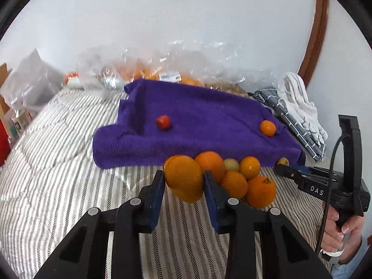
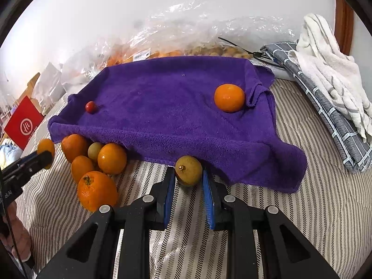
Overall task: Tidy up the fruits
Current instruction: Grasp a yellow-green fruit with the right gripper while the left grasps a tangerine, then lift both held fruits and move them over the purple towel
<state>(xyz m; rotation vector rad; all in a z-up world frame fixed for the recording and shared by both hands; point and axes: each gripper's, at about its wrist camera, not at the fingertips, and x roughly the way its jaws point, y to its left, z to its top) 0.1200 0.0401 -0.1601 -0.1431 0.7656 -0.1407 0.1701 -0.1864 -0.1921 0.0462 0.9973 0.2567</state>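
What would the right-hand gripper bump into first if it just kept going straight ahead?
Probably the draped front edge of the purple towel, right behind the brownish fruit that the right gripper already pinches. Depth is hard to judge through the fisheye.

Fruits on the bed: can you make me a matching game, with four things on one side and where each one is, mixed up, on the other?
Things:
1. Small red fruit
2. Brownish round fruit
3. Big orange
4. Lone orange

Places:
A. Between the left gripper's fingers
B. On the purple towel, right part
C. Between the right gripper's fingers
D. On the purple towel, left part

Pairs: 1-D, 2-C, 3-A, 4-B
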